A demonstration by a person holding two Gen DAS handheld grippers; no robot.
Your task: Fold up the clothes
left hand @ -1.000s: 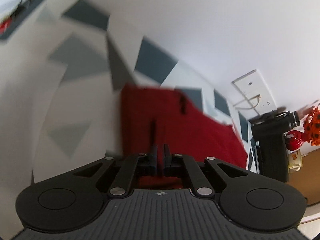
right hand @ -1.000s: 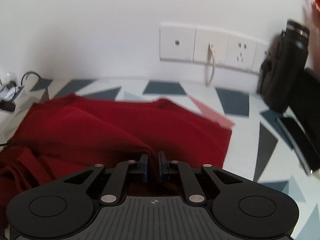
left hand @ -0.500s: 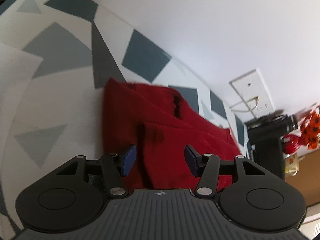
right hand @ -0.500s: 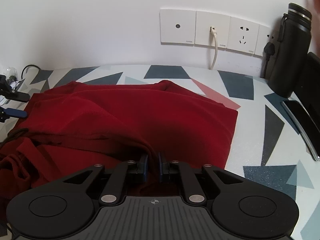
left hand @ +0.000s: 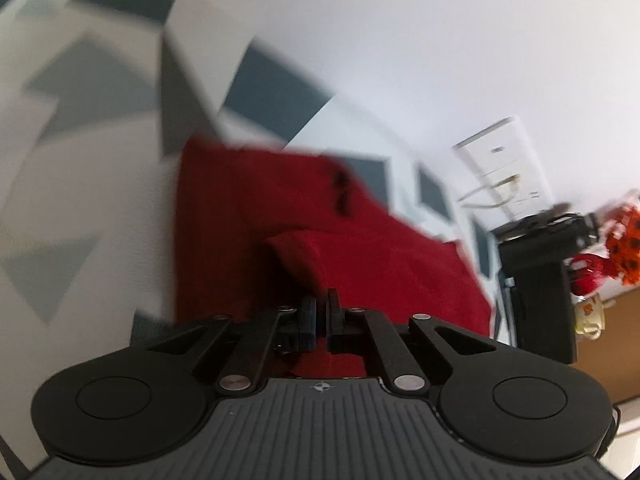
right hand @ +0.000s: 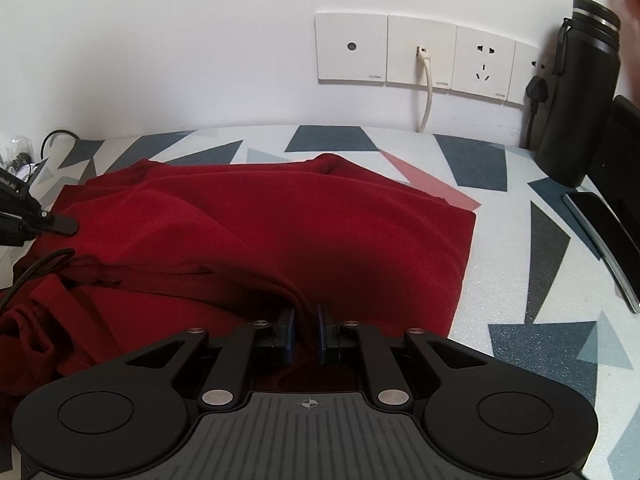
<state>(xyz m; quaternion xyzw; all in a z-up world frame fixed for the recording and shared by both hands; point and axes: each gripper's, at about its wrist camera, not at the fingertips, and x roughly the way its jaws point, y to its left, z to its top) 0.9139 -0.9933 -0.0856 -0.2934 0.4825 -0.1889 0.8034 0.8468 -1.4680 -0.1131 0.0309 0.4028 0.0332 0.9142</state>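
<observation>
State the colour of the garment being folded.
The garment is deep red, plain and unpatterned; it shows best in the right wrist view.

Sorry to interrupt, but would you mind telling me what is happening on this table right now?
A person is folding a red garment on the patterned table with two hand-held grippers. The right gripper is shut on a raised fold at the garment's near edge. The left gripper has just been closing and now pinches a ridge of the cloth at the other side. A black bottle stands by the wall sockets, clear of the garment.
</observation>
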